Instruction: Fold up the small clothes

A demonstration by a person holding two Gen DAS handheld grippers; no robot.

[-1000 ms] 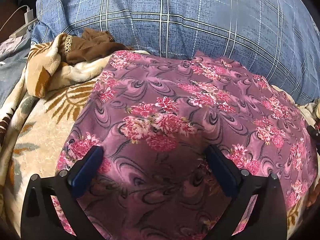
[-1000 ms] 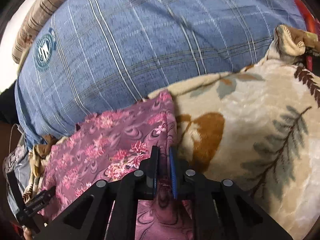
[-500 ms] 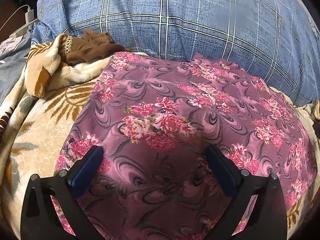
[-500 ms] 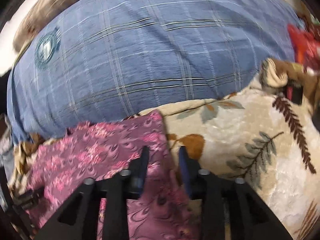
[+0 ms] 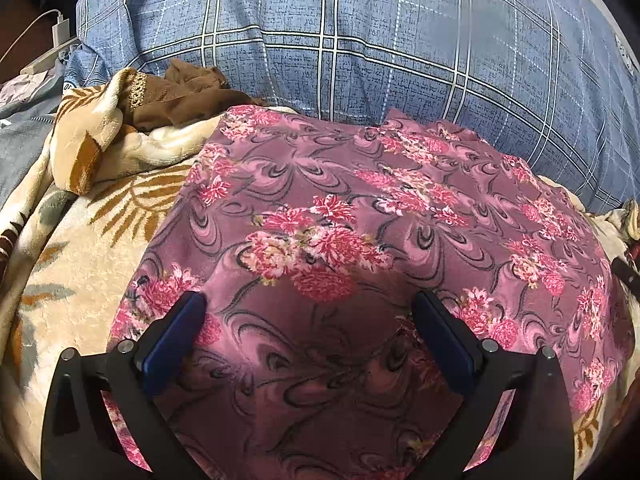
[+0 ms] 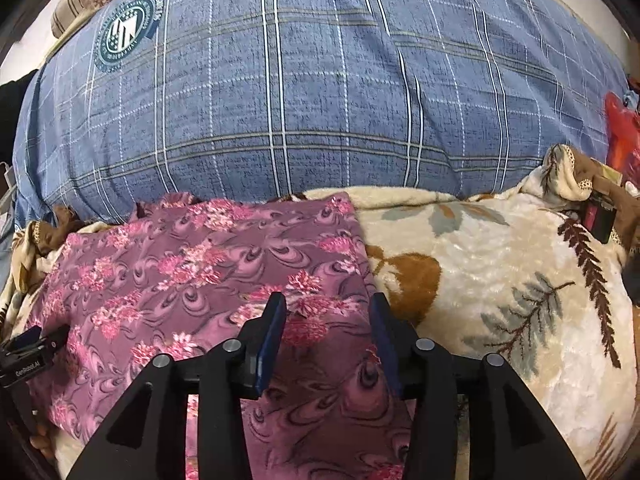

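A purple cloth with pink flowers (image 5: 360,216) lies spread flat on a cream leaf-print blanket (image 5: 72,264). It also shows in the right wrist view (image 6: 192,264). My left gripper (image 5: 310,312) is wide open and empty, low over the cloth's near part. My right gripper (image 6: 326,308) is open and empty over the cloth's right edge, holding nothing. The left gripper's tip (image 6: 32,344) shows at the far left of the right wrist view.
A big blue plaid pillow (image 6: 320,100) lies behind the cloth. A brown garment (image 5: 180,96) sits bunched at the back left on the blanket. A white charger and cable (image 5: 56,36) lie far left. Red fabric (image 6: 620,132) and a dark object (image 6: 598,220) are at the right.
My right gripper was shut on the cloth's right edge; it has opened and let the cloth go. The left gripper stayed open and nearly still.
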